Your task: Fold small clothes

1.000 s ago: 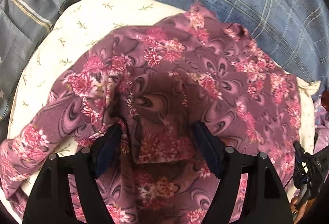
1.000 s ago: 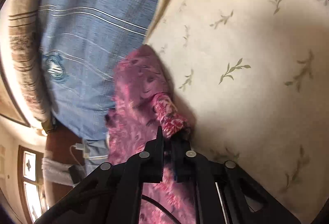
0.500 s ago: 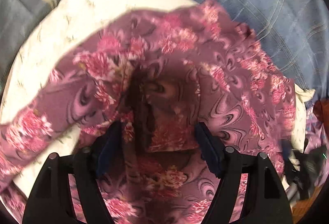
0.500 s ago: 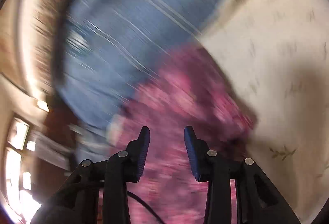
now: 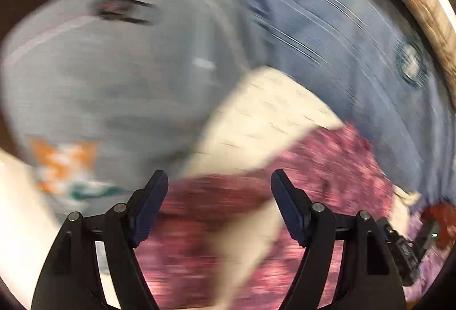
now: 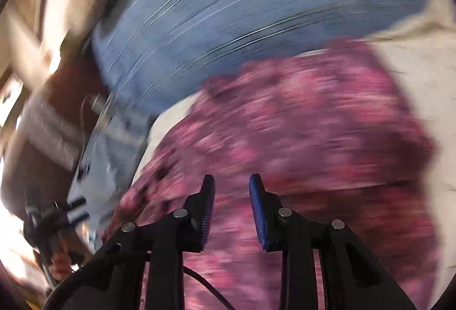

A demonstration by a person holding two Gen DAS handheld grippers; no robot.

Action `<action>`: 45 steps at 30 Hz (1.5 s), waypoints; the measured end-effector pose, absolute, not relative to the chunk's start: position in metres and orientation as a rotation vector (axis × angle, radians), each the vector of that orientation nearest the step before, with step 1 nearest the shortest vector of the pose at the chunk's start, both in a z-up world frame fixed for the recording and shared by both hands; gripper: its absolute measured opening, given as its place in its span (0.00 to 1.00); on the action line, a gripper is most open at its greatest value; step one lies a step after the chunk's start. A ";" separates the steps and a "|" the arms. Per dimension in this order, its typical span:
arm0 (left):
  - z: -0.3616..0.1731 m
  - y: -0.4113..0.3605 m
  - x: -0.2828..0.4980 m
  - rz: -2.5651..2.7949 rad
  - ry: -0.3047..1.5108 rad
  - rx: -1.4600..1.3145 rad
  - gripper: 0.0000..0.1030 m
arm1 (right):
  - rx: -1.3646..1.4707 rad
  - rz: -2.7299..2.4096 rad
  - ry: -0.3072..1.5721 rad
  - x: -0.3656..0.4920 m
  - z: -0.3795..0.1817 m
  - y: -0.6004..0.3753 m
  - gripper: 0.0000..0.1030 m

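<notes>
A purple garment with pink flowers (image 5: 327, 167) lies on a cream leaf-print cloth (image 5: 265, 113); both views are motion-blurred. My left gripper (image 5: 219, 181) is open and empty, with the garment below and to its right. In the right wrist view the garment (image 6: 299, 124) fills the middle. My right gripper (image 6: 231, 181) is open, held just above the garment, with nothing between its fingers.
A grey garment with an orange and teal print (image 5: 114, 82) lies left of the cream cloth. A blue plaid sheet (image 5: 356, 48) lies behind; it also shows in the right wrist view (image 6: 228, 10). The other handheld gripper (image 6: 54, 218) shows at the lower left.
My right gripper has let go of the garment's edge and opened. My left gripper has swung left, away from the garment toward the grey one. Both views have become blurred.
</notes>
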State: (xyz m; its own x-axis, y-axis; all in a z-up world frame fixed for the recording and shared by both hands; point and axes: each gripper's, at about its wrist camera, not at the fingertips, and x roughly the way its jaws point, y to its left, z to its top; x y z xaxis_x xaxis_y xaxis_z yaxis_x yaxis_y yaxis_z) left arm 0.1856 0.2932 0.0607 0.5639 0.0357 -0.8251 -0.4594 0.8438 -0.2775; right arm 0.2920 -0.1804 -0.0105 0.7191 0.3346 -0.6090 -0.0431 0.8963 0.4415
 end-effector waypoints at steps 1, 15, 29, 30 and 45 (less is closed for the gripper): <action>0.062 0.306 0.173 0.339 0.922 -0.505 0.72 | 0.383 0.246 0.758 0.298 -0.011 -0.160 0.41; 0.040 0.404 0.091 0.469 0.852 -0.662 0.72 | -0.284 0.795 0.965 0.274 -0.060 0.155 0.48; -0.018 0.345 0.067 0.130 1.044 -0.833 0.72 | -0.351 0.661 0.851 0.243 -0.047 0.139 0.56; -0.030 0.332 0.062 0.087 1.081 -0.894 0.72 | -0.336 0.615 0.849 0.246 -0.043 0.125 0.56; -0.066 0.289 0.088 0.175 1.075 -1.056 0.06 | -0.137 0.521 0.816 0.192 -0.023 0.032 0.56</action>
State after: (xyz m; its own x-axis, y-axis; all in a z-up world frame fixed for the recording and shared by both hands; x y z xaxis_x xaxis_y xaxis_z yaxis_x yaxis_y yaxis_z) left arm 0.0884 0.2888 -0.0658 0.5123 -0.3520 -0.7833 -0.5818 0.5287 -0.6181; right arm 0.1918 0.0325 -0.0230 0.5675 0.3903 -0.7250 -0.4935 0.8661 0.0800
